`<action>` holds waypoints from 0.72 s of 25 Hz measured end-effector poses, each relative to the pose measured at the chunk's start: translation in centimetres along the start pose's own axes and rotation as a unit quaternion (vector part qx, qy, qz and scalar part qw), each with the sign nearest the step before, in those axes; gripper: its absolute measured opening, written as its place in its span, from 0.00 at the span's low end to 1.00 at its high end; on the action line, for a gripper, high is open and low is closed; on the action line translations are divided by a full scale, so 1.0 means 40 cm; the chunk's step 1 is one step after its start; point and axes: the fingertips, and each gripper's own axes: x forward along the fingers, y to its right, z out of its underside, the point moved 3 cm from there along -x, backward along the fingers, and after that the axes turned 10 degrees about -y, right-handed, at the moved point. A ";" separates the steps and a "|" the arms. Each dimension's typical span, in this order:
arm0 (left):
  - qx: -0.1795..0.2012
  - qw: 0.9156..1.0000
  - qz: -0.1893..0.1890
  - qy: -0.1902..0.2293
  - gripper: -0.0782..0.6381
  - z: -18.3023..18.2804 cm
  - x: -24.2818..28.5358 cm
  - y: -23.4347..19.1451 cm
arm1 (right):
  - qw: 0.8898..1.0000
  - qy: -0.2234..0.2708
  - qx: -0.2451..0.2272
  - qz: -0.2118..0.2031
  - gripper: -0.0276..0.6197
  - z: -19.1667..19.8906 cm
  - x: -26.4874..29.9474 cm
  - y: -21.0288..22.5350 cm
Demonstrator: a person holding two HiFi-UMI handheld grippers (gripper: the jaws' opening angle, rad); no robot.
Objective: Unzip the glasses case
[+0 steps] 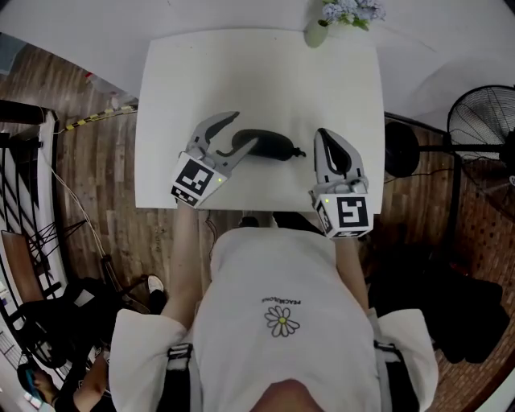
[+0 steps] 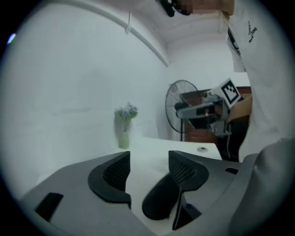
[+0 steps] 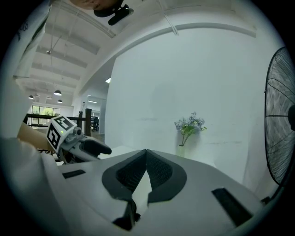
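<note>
A black glasses case (image 1: pixel 269 145) lies on the white table (image 1: pixel 257 72), with its zipper pull (image 1: pixel 299 152) sticking out at the right end. My left gripper (image 1: pixel 235 133) is open at the case's left end. In the left gripper view that end of the case (image 2: pixel 159 200) lies low between the left gripper's (image 2: pixel 150 161) jaws, close under the right one, and the pads do not press on it. My right gripper (image 1: pixel 322 135) is shut and empty, just right of the zipper pull. In the right gripper view the jaws of that gripper (image 3: pixel 146 154) meet with nothing between them.
A small vase of pale flowers (image 1: pixel 348 14) stands at the table's far edge. A standing fan (image 1: pixel 483 121) is on the wooden floor to the right. The person's torso is close to the near table edge.
</note>
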 end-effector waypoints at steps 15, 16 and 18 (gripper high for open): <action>0.072 0.972 0.118 -0.188 0.59 0.243 0.132 0.076 | 0.998 -0.064 0.020 0.013 0.05 0.107 -0.024 0.013; 0.069 0.972 0.119 -0.189 0.59 0.247 0.134 0.075 | 0.998 -0.066 0.021 0.013 0.05 0.109 -0.024 0.013; 0.065 0.972 0.120 -0.193 0.59 0.256 0.138 0.075 | 0.998 -0.065 0.021 0.013 0.05 0.109 -0.023 0.012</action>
